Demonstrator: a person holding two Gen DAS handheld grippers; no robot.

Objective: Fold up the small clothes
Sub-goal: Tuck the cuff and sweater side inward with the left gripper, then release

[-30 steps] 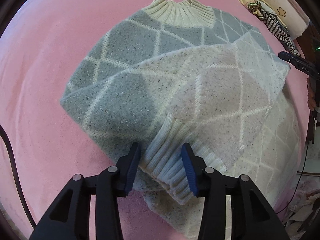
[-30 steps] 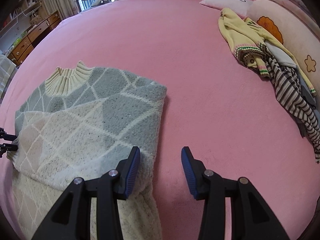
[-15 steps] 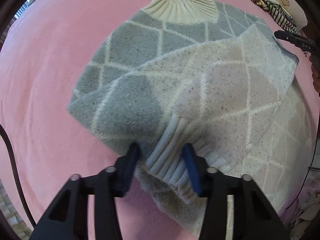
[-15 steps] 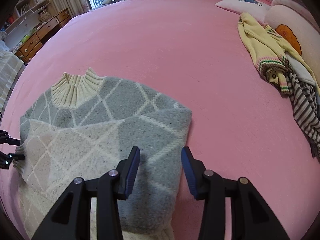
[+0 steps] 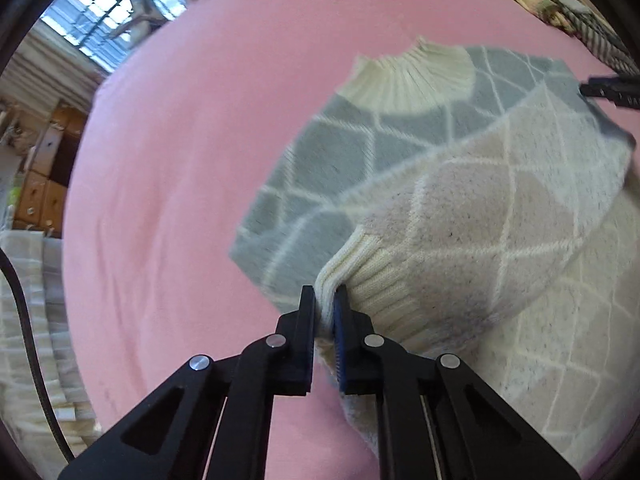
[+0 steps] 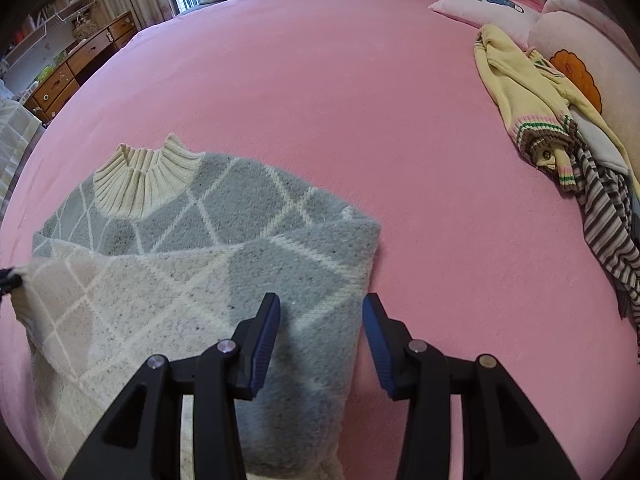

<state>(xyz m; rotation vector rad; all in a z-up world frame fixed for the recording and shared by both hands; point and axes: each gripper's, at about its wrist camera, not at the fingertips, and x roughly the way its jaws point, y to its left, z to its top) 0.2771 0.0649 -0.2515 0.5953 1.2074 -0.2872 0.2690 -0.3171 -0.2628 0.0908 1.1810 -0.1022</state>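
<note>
Since a second ago the left gripper (image 5: 325,304) has pinched its jaws onto the ribbed cuff (image 5: 372,280) and lifted it off the diamond-knit sweater (image 6: 208,256), which lies on the pink bedspread (image 6: 360,100). Beside the sweater's folded edge, the right gripper (image 6: 320,320) hovers, jaws spread, holding nothing. That sleeve looks ready for folding across.

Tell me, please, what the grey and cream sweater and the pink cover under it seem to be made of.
Sweater: knitted yarn, probably wool or acrylic. Its body looks fuzzy and brushed with dark flecks, and the collar and cuff show clear ribs.
Pink cover: likely a soft plush or fleece fabric, matte, with a short nap and faint brush marks. The exact fibre cannot be told.
</note>
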